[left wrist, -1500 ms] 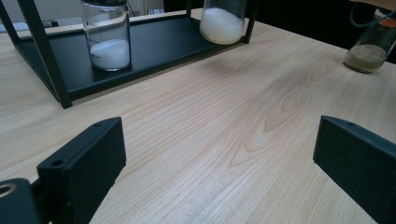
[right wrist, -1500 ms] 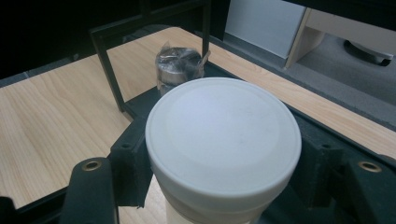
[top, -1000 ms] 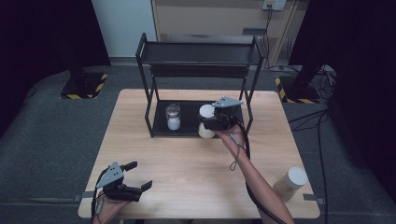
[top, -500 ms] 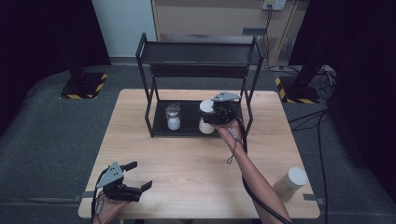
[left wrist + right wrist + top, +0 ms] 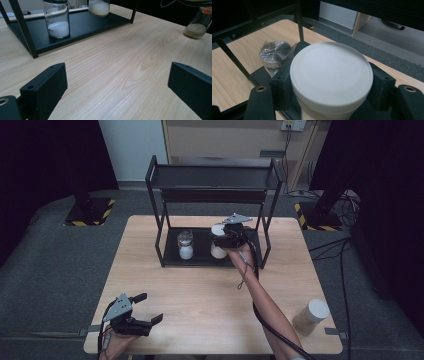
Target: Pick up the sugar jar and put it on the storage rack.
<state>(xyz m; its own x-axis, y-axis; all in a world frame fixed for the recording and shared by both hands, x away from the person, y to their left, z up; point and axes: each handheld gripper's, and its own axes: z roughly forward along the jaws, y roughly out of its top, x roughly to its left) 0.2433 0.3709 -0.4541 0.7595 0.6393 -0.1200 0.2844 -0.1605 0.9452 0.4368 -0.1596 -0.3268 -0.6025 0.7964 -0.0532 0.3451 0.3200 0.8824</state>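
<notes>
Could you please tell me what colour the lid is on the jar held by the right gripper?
White; the lid shows best in the right gripper view.

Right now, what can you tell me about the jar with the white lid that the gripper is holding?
The jar with the white lid is a clear glass jar with white powder at its bottom. Its round, flat, matte lid looks like plastic. It stands upright on the bottom shelf of the black rack, to the right of another glass jar. The right gripper has its black jaws closed on either side, just below the lid.
</notes>
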